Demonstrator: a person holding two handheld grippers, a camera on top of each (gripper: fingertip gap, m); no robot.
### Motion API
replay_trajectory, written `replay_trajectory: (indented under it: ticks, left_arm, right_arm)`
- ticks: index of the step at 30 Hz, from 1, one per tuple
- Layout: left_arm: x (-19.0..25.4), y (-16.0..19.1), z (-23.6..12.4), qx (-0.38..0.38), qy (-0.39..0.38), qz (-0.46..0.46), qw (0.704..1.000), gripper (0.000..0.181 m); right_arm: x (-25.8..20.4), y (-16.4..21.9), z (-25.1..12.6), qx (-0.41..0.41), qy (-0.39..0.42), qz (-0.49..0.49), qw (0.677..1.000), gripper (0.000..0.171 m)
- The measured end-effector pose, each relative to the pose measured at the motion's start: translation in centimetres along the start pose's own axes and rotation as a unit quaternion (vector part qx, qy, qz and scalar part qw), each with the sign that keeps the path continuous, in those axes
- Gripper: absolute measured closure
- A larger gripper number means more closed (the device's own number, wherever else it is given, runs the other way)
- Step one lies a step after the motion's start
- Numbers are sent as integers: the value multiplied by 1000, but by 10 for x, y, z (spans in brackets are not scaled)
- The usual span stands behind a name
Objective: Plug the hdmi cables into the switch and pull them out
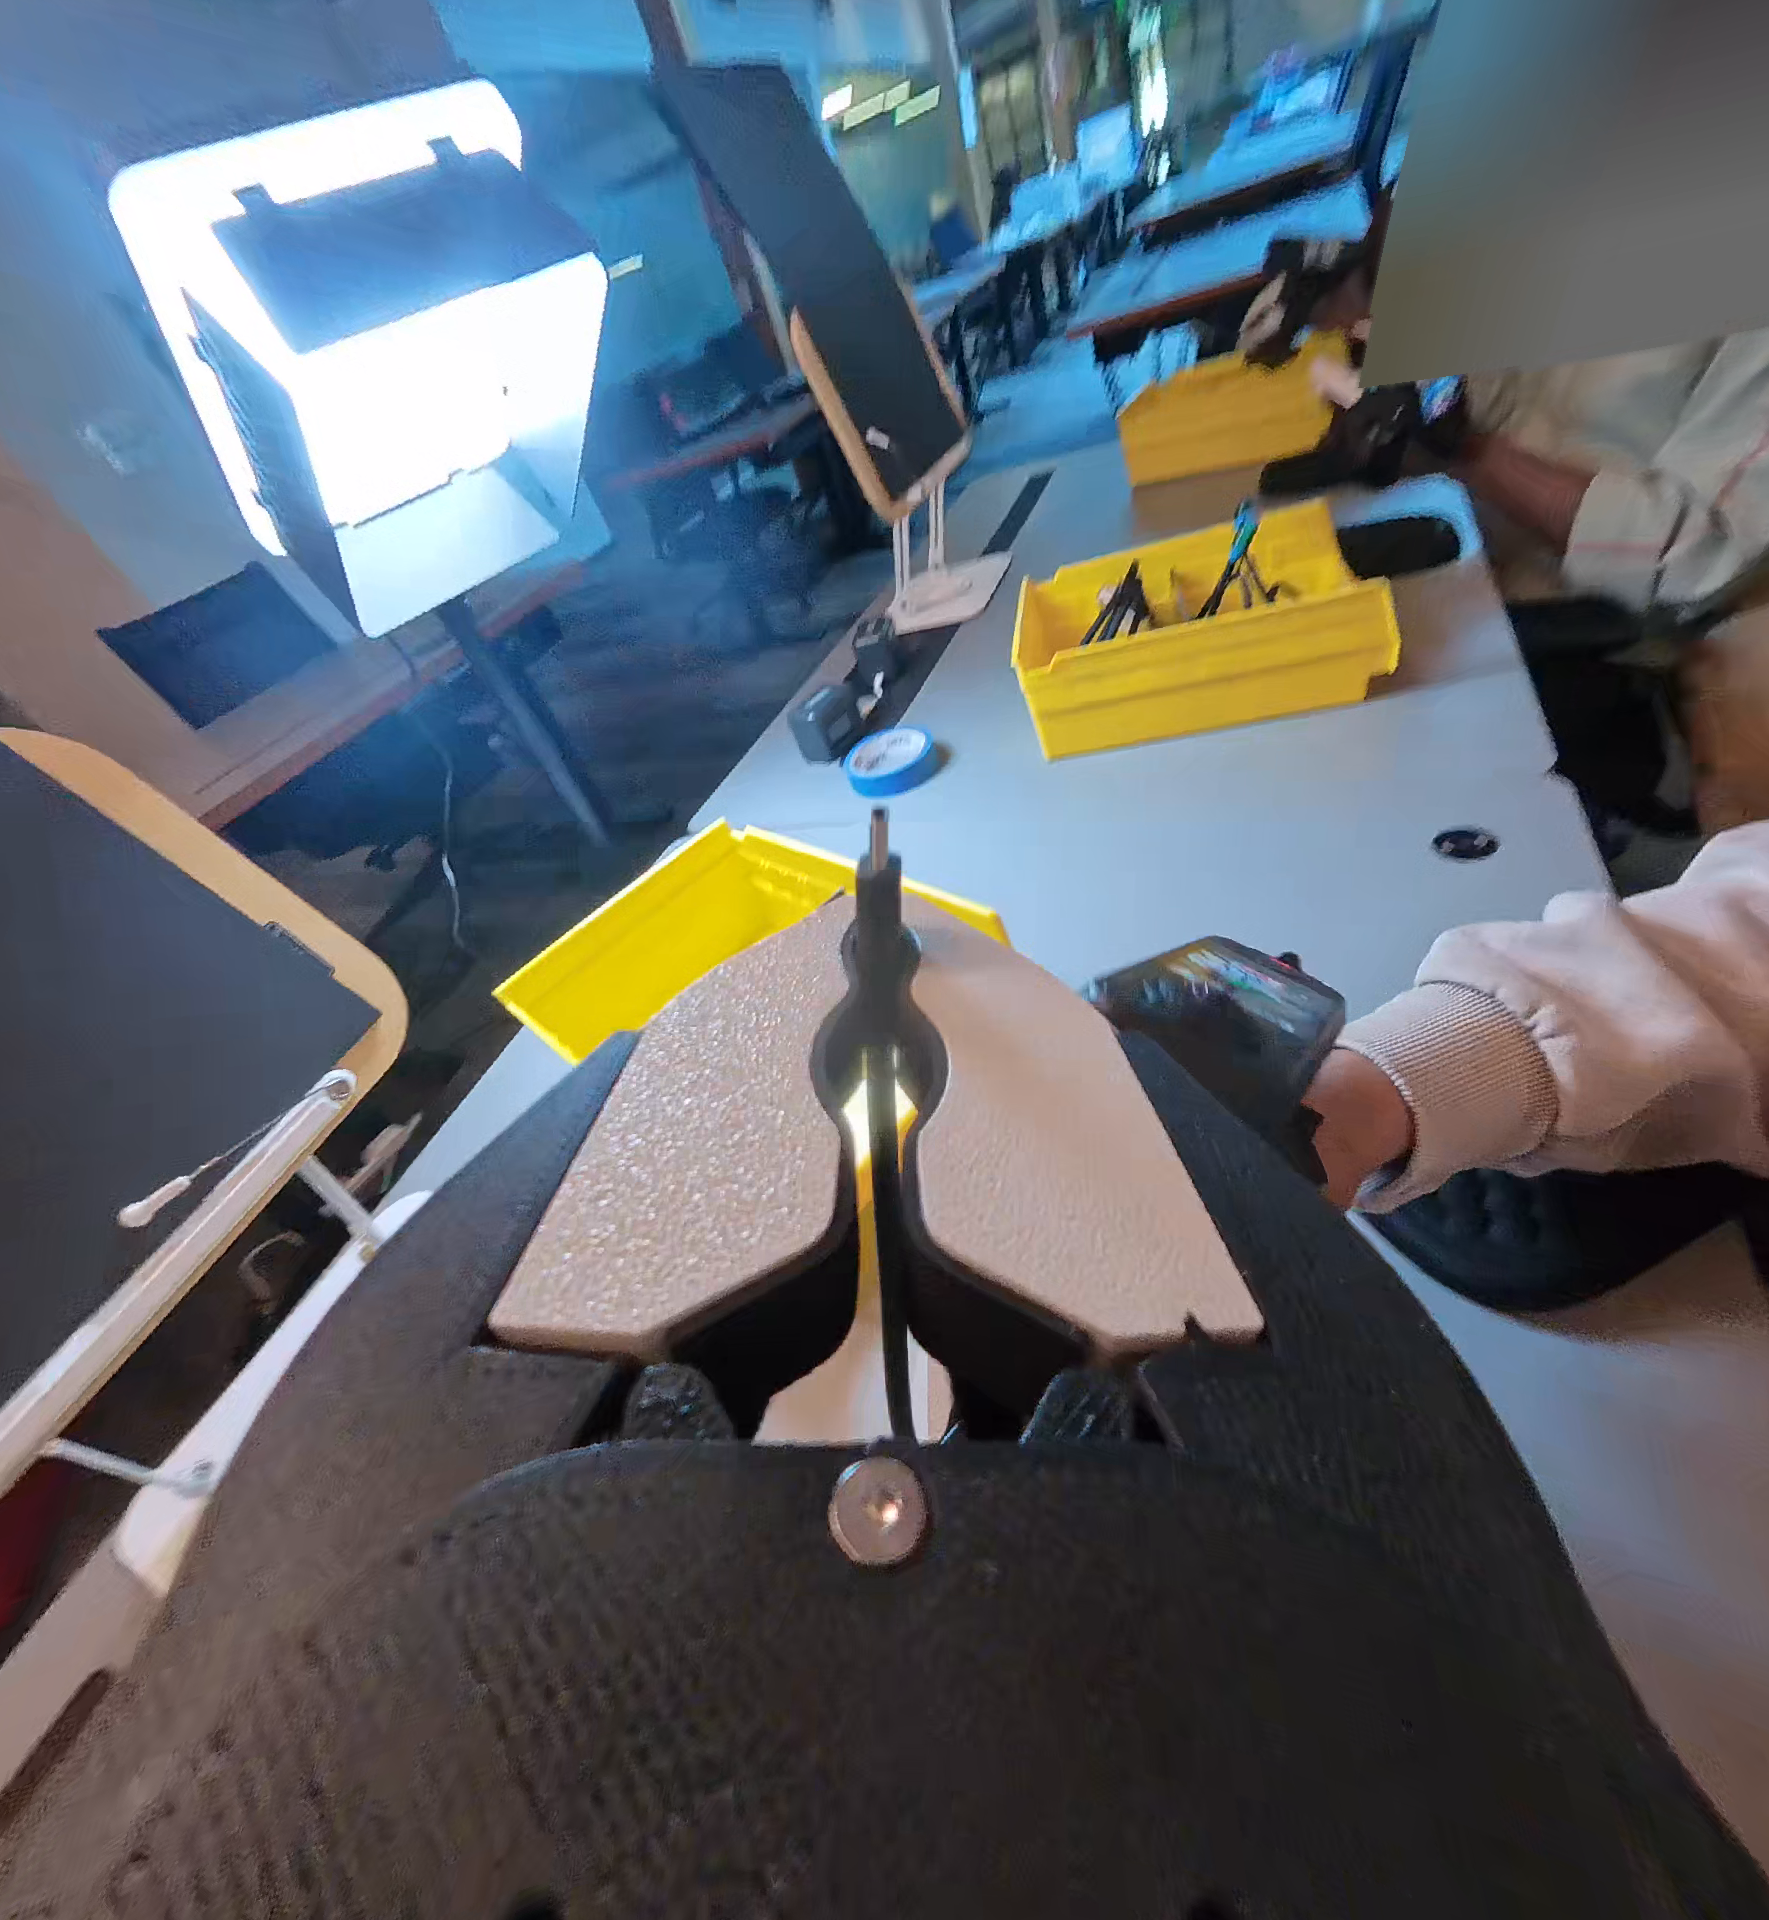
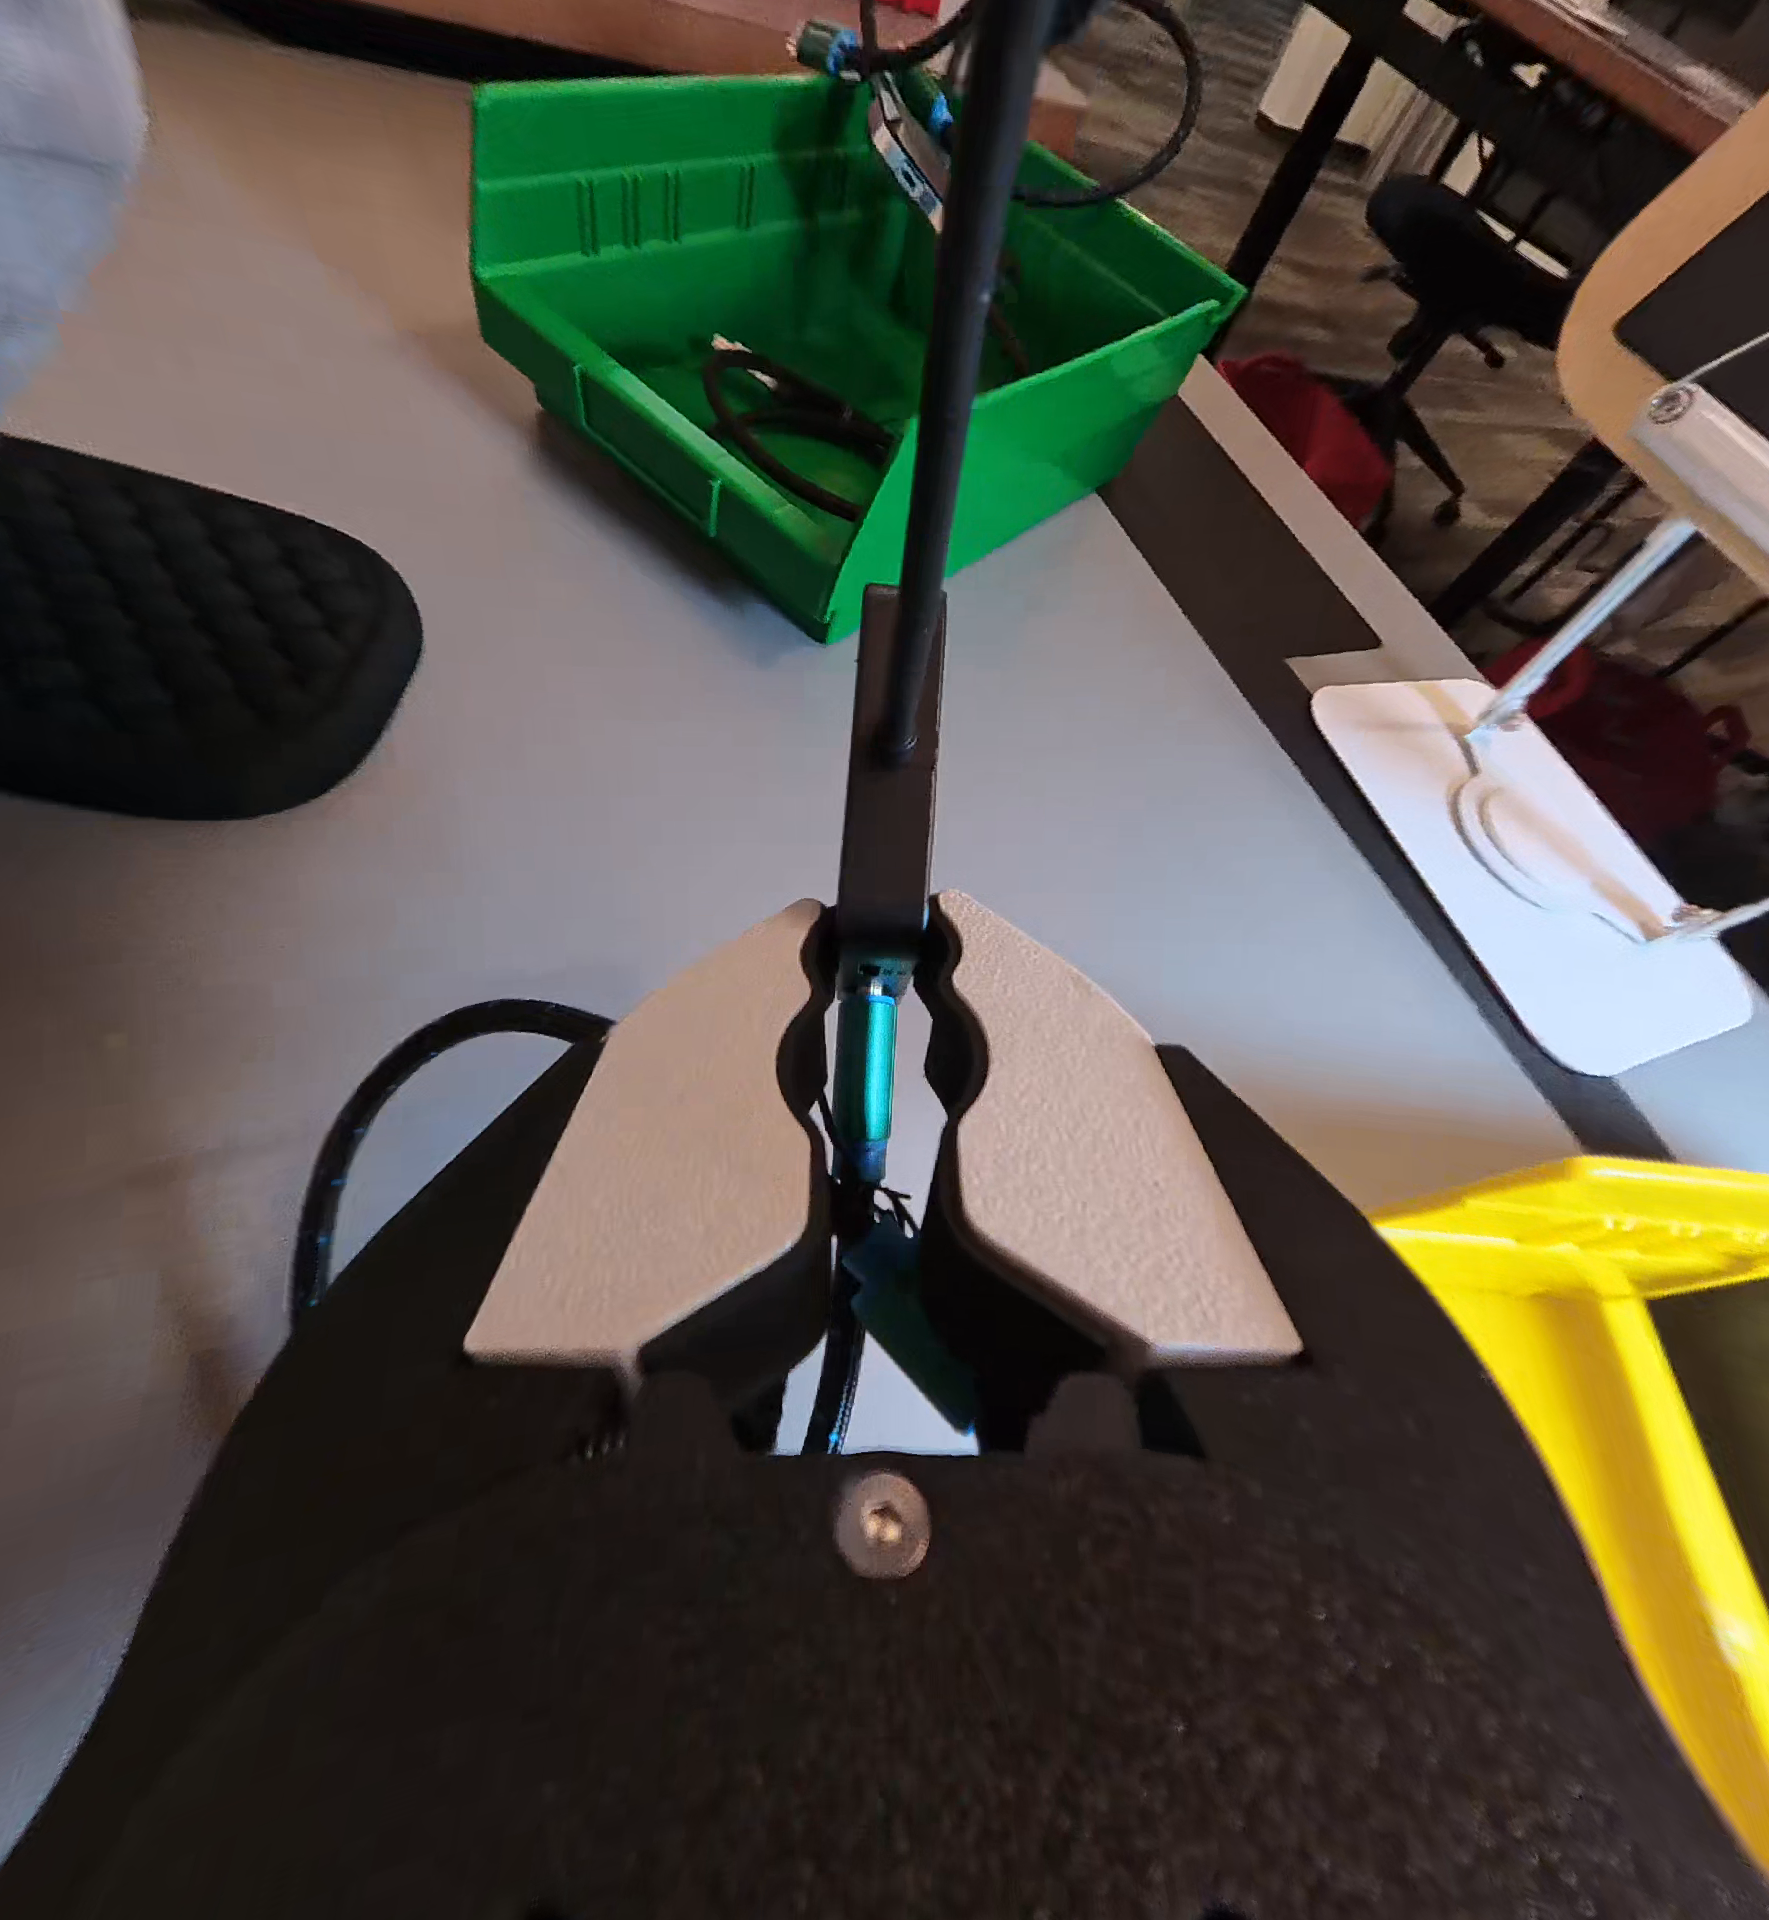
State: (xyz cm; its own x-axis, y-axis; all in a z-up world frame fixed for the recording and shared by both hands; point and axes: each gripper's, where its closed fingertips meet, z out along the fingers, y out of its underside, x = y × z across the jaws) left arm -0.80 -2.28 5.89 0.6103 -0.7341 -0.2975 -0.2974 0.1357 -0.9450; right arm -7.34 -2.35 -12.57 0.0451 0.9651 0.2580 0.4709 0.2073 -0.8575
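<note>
This looks like a lab or workshop inside an open-plan office. A long grey table carries yellow parts bins in the upper right of the left wrist view, one holding small tools, with a blue tape roll near the centre. A bright studio light panel on a stand fills the upper left. Rows of further desks recede at the top. In the right wrist view a green bin sits top centre, and a black office chair stands on carpet at the upper right.
</note>
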Motion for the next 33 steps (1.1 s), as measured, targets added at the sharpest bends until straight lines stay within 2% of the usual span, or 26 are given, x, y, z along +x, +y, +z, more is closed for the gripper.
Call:
replay_trajectory:
  ticks: [1,2,3,5,7,11,15,18,21,23,25,27,28,30,31,33]
  left_arm:
    - [-1,2,-6,13,13,-15,1000,157]
    - [1,10,-12,11,40,-35,999,131]
    - [2,21,-19,5,64,-64,996,120]
    - [-4,42,-33,19,82,-115,990,115]
    - [-9,72,-43,12,66,-109,992,115]
    - [8,126,-52,-36,16,37,999,118]
    - [18,160,-44,-92,-39,169,981,123]
    - [20,161,-37,-73,-85,257,960,123]
    - [30,164,-37,-54,-110,371,921,124]
    - [43,171,-36,-44,-105,445,888,128]
    - [58,179,-33,-47,-99,509,854,145]
    - [65,187,-30,-63,-97,552,826,156]
    - [66,190,-29,-72,-90,552,826,158]
    - [68,191,-30,-79,-70,519,848,162]
    - [67,190,-32,-76,-64,492,865,165]
    - [59,179,-38,-58,-66,405,910,167]
  right_arm:
    - [-3,-1,-5,11,-20,17,1000,157]
    - [-6,-3,-10,25,-47,41,998,157]
    - [-7,-5,-17,38,-75,68,994,157]
    - [-10,-7,-28,57,-134,117,982,157]
    - [-12,-12,-40,85,-187,176,963,157]
    - [-14,-25,-60,148,-298,304,893,157]
    - [-22,-21,-65,153,-402,400,809,157]
    - [-38,-6,-57,118,-437,426,784,157]
    - [-47,5,-49,95,-453,454,762,157]
    - [-51,9,-42,83,-455,471,751,154]
    - [-58,11,-38,70,-465,478,742,151]
    - [-59,17,-32,59,-448,486,748,149]
    - [-55,19,-28,62,-431,489,756,147]
    - [-33,15,-28,98,-391,496,769,139]
    - [-18,12,-33,119,-367,489,782,134]
    - [10,3,-55,176,-332,461,804,136]
